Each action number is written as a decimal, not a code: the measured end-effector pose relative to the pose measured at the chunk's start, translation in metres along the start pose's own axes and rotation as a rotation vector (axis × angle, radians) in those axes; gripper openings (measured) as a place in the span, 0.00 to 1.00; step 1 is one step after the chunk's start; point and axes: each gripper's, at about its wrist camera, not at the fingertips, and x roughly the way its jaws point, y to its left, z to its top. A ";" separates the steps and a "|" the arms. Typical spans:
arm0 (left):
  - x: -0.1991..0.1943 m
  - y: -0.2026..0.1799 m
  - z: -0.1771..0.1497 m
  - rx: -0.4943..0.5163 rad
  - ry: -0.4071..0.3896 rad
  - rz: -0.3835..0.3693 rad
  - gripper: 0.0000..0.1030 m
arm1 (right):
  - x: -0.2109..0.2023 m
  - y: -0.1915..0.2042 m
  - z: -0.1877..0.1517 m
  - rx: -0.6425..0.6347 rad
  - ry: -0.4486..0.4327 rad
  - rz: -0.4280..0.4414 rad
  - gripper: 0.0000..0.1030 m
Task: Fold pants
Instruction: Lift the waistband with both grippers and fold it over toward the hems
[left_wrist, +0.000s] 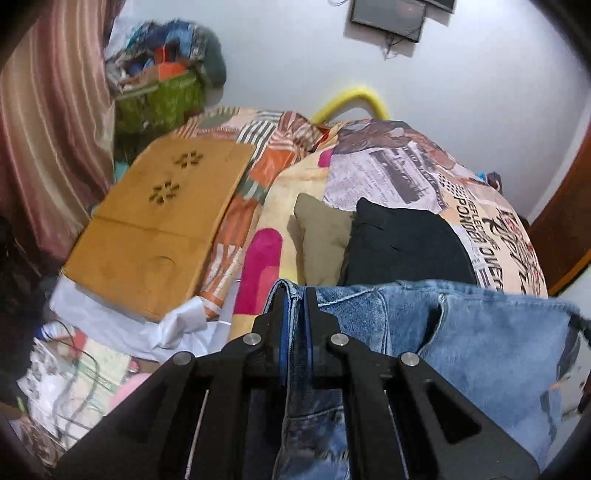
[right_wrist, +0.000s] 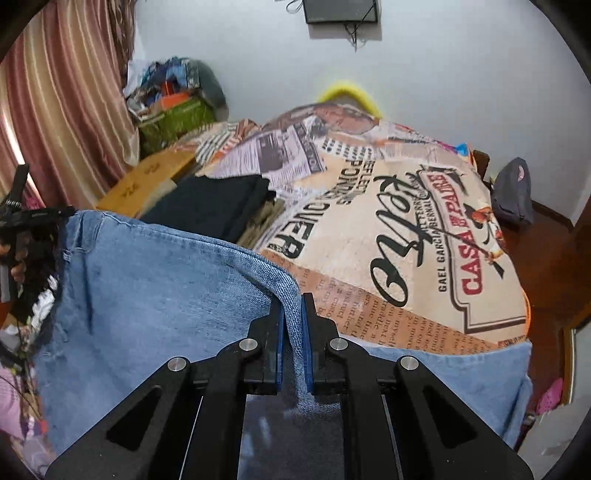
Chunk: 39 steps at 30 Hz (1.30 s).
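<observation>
Above the bed (right_wrist: 424, 236): jeans (right_wrist: 155, 280) lifted by one edge, left gripper (left_wrist: 295, 295) and right gripper (right_wrist: 292, 302) fingers both clamped on denim. Fold step begun; next, carry edge across evenly.

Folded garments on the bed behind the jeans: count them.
2. A black folded garment lies on the bedspread just beyond the jeans; an olive one sits against its left side. Others may be hidden behind the denim.

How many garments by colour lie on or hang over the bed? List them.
Blue: 1, the jeans, clamped in both sets of jaws.
Black: 1, a folded garment.
Olive: 1, a folded garment.
Total: 3
</observation>
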 end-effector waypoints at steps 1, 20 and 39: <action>-0.009 -0.003 -0.003 0.019 -0.012 0.005 0.06 | -0.006 0.003 -0.002 -0.012 -0.004 -0.006 0.07; -0.130 0.018 -0.118 0.017 -0.057 -0.031 0.06 | -0.102 0.050 -0.092 -0.005 -0.035 0.044 0.07; -0.104 0.047 -0.247 -0.044 0.092 0.017 0.08 | -0.102 0.074 -0.185 0.091 0.051 0.092 0.07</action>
